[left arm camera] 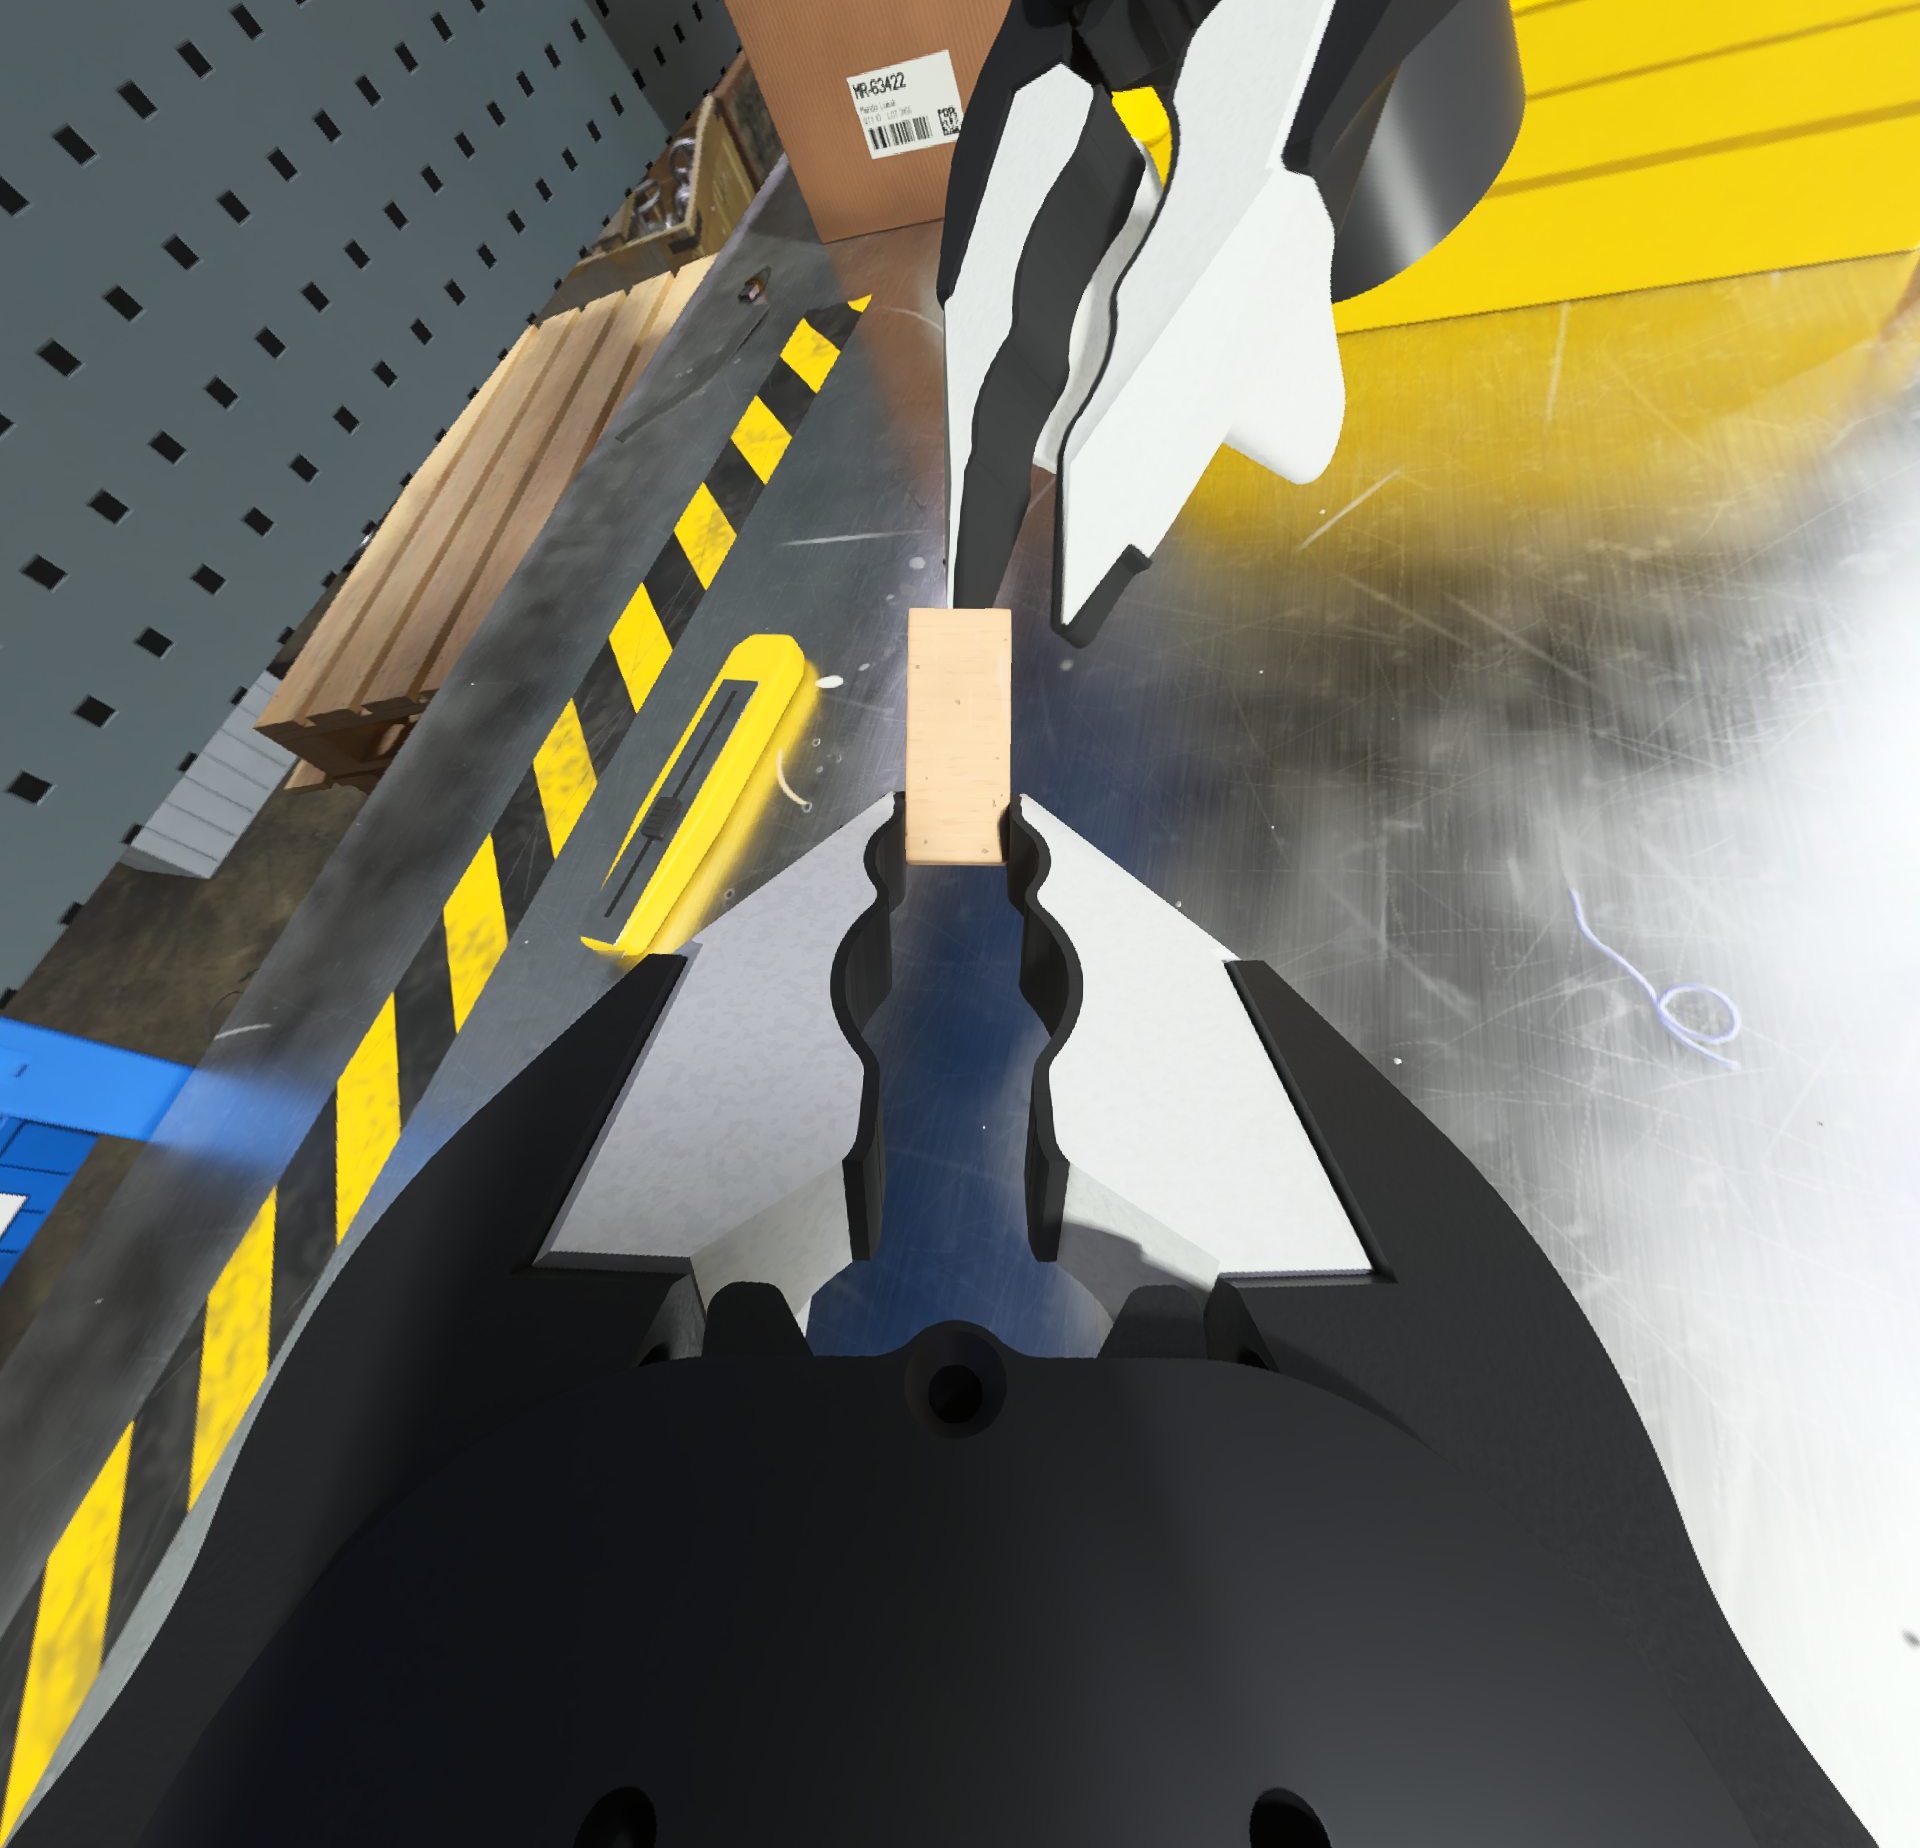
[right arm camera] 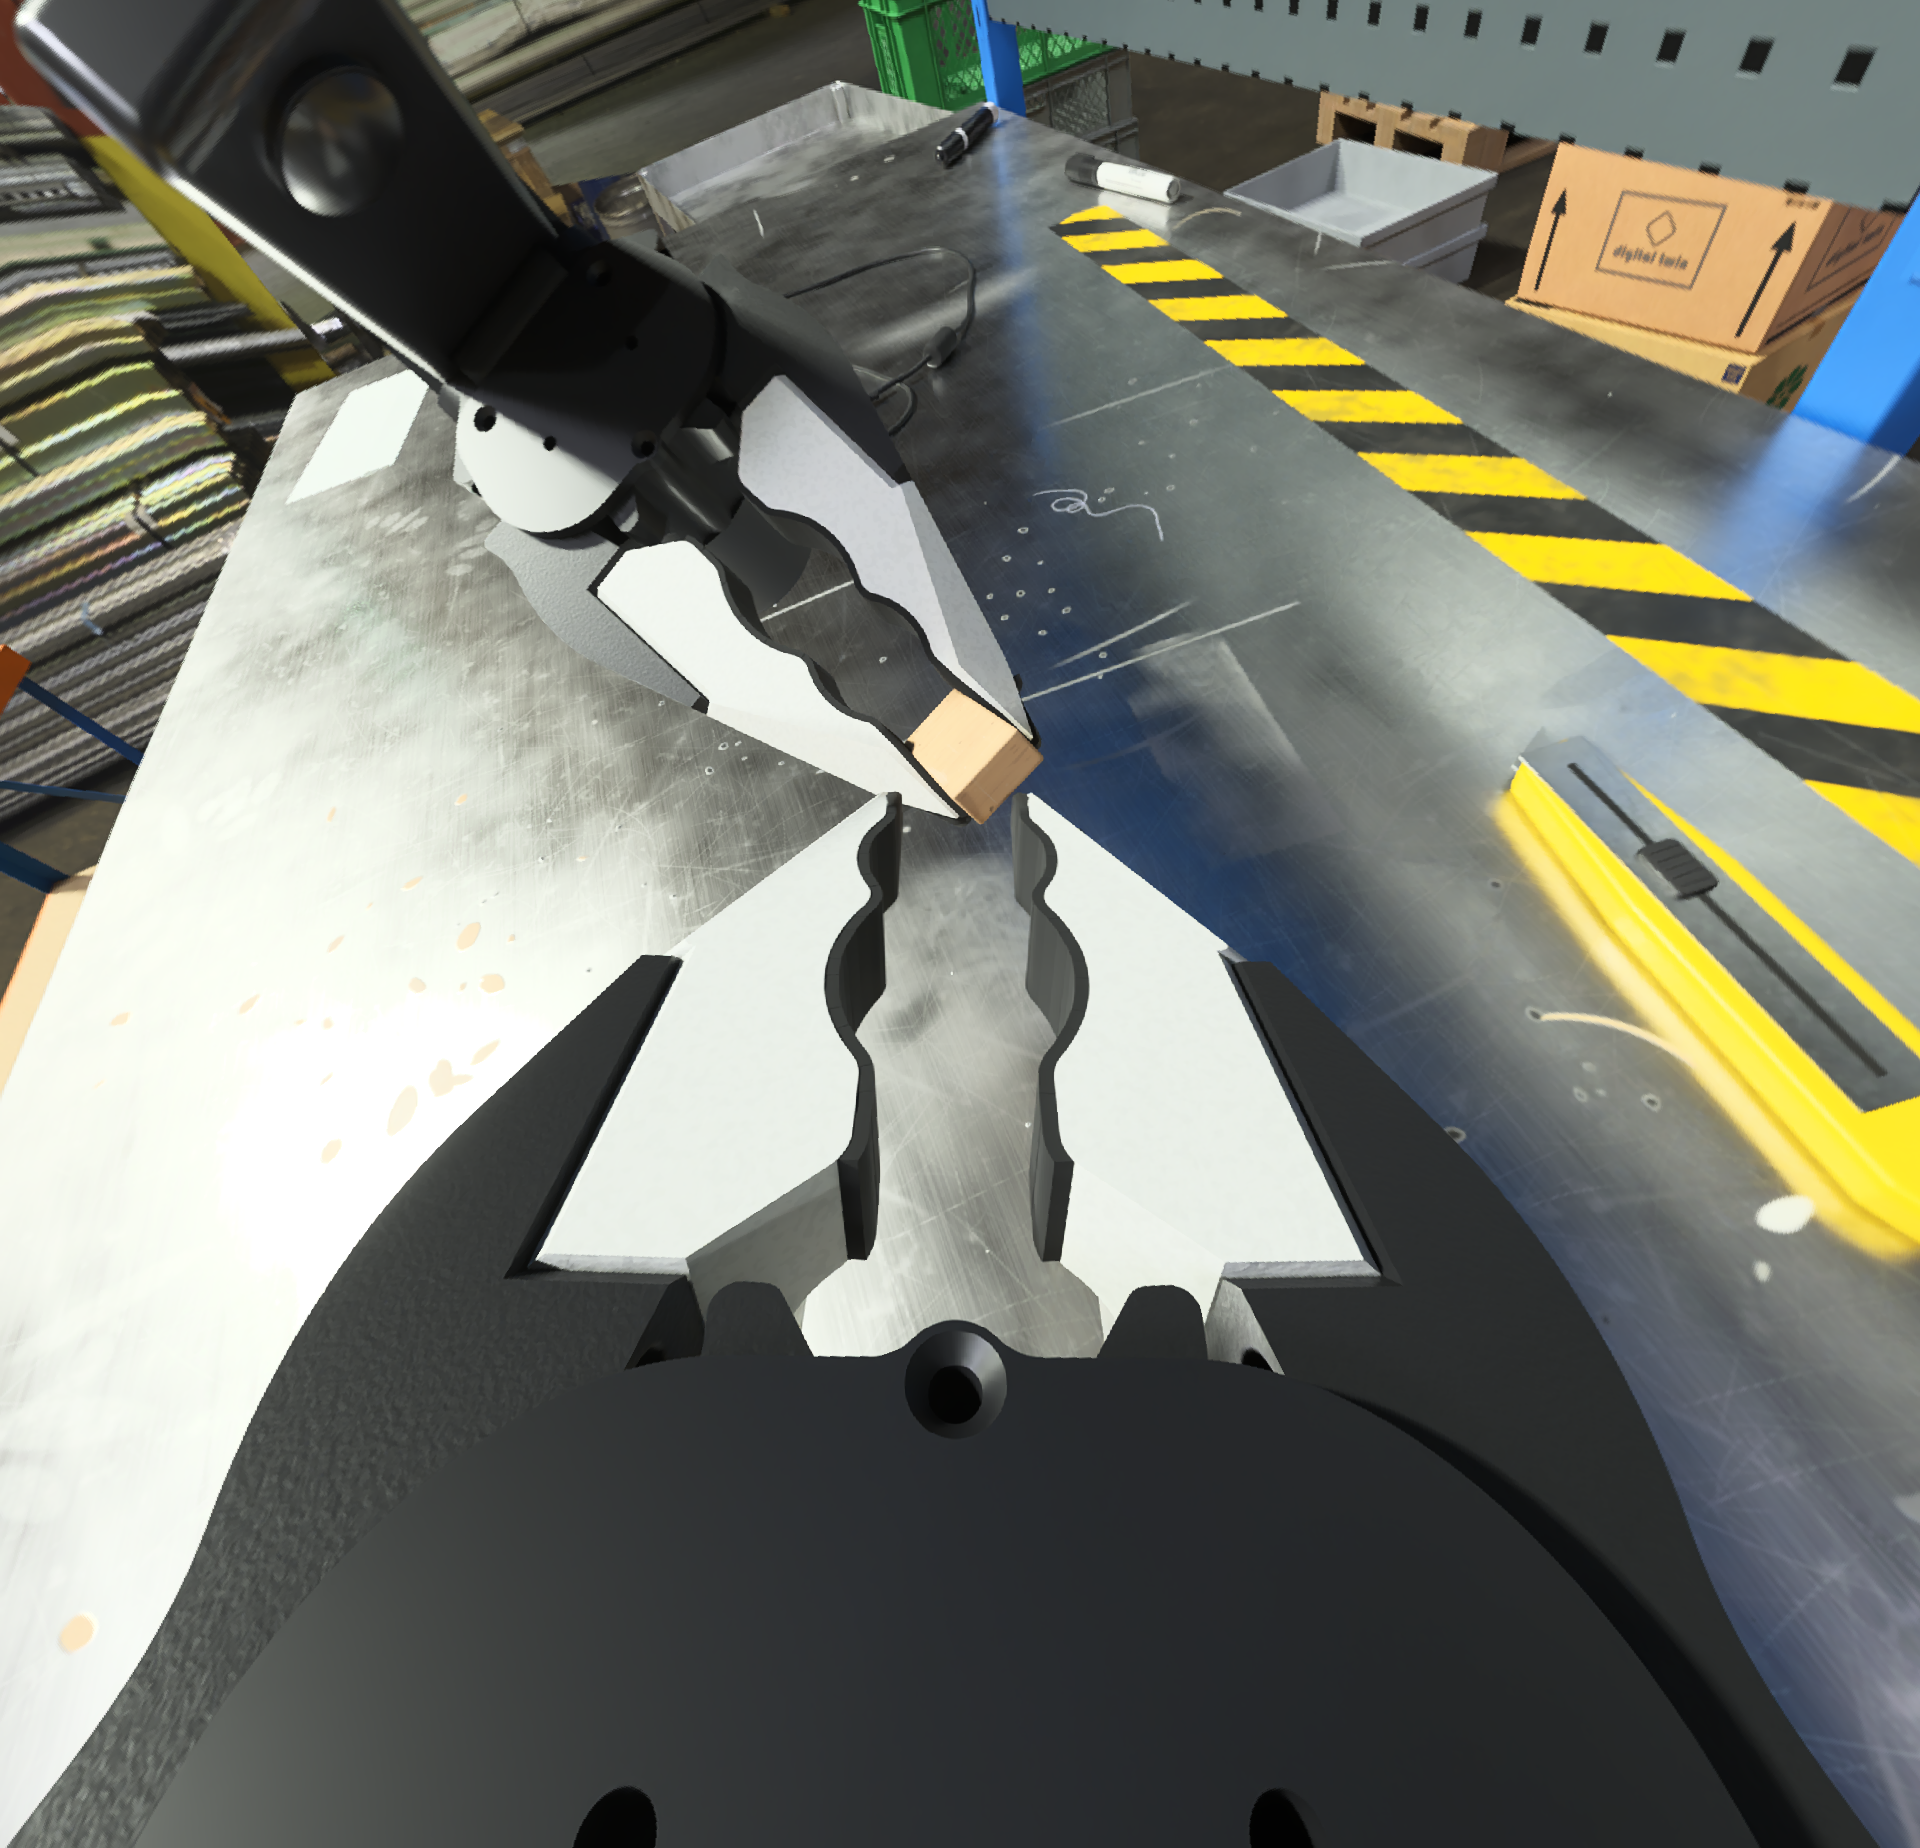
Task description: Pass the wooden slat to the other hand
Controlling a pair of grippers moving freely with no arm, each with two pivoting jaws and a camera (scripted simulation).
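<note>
The wooden slat (left arm camera: 957,733) was a short, pale block of wood, so I'd guess light, stiff and not slippery, nothing fragile about it. It was up off the steel bench (left arm camera: 1558,863), pinched at its near end by the left gripper (left arm camera: 957,832), jaws closed down to the slat's width right at the fingertips. The free far end was the obvious spot to grab.

The right gripper (right arm camera: 954,811) had its tips just at that free end, jaws parted a bit wider than the slat, holding nothing, and I couldn't tell whether they touched the wood yet. A yellow utility knife (left arm camera: 696,790) lay on the bench beside the slat.
</note>
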